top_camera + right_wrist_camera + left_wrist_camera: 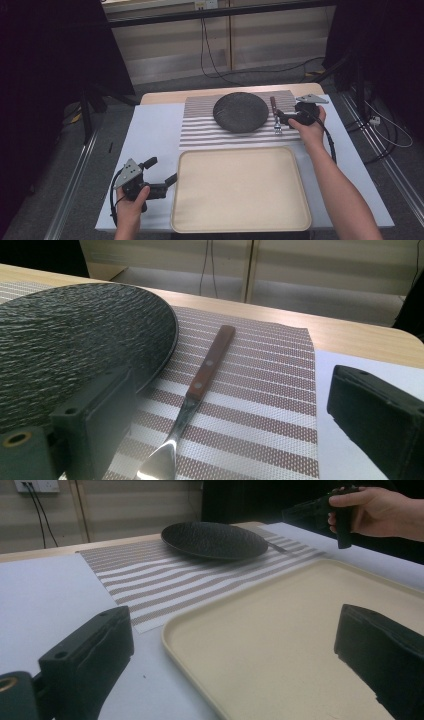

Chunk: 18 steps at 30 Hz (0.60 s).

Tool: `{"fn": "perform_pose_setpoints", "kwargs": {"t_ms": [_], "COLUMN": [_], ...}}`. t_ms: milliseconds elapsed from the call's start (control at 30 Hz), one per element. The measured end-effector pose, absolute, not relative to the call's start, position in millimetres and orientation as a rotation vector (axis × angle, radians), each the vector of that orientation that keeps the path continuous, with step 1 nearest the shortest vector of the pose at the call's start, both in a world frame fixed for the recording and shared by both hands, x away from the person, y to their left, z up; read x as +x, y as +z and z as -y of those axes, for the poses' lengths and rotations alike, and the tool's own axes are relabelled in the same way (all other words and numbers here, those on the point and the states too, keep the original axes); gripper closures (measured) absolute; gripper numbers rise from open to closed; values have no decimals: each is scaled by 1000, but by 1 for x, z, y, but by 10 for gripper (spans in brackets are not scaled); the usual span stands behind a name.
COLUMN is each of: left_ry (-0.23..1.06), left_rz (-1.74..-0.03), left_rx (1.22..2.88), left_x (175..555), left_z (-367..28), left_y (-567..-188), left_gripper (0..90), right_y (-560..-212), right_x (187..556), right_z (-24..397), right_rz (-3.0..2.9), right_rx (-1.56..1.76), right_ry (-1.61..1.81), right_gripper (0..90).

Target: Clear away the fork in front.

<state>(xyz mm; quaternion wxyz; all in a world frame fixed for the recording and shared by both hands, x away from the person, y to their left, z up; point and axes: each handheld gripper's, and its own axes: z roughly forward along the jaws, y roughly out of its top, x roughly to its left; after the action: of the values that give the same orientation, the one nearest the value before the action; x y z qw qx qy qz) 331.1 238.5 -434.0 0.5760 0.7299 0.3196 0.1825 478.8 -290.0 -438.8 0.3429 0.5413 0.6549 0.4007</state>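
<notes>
Right gripper [280, 120], jaws spread, straddles the fork [195, 390] beside the plate [240, 112] near the worktop's far edge; next: close on it; left gripper [162, 175] idles, jaws spread.

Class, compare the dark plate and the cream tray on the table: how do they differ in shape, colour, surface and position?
The plate is round; the tray is rectangular with rounded corners. The plate is near-black with a rough, rippled surface; the tray is cream and smooth. The plate sits on the striped placemat at the far side, beside a fork; the tray lies on the table nearer the person. Both are empty and lie flat.
</notes>
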Motion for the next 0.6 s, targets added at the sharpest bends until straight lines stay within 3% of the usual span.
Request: {"fn": "perform_pose_setpoints", "kwargs": {"t_ms": [233,267,433,467,567,600], "left_ry": [425,425,425,423,424,424], "left_rz": [-746,-748,-745,-745,-745,-747], "left_rx": [1716,1715,1718,1719,1721,1718], "left_x": [332,332,332,332,332,332], "left_z": [-237,-237,-237,-236,-236,-236], "left_y": [-435,-435,-435,-435,-435,-435], "left_gripper": [28,29,29,29,29,28], "right_y": [-442,-440,-439,-440,-441,-442], "right_x": [490,493,499,502,505,509], "right_z": [287,286,285,285,284,283], "right_rz": [-1731,-1723,-1733,-1754,-1766,-1777], "right_rx": [1430,1420,1435,1432,1442,1443], "right_ry": [1013,991,1007,997,983,967], "right_gripper": [23,79,98,155,208,287]}}
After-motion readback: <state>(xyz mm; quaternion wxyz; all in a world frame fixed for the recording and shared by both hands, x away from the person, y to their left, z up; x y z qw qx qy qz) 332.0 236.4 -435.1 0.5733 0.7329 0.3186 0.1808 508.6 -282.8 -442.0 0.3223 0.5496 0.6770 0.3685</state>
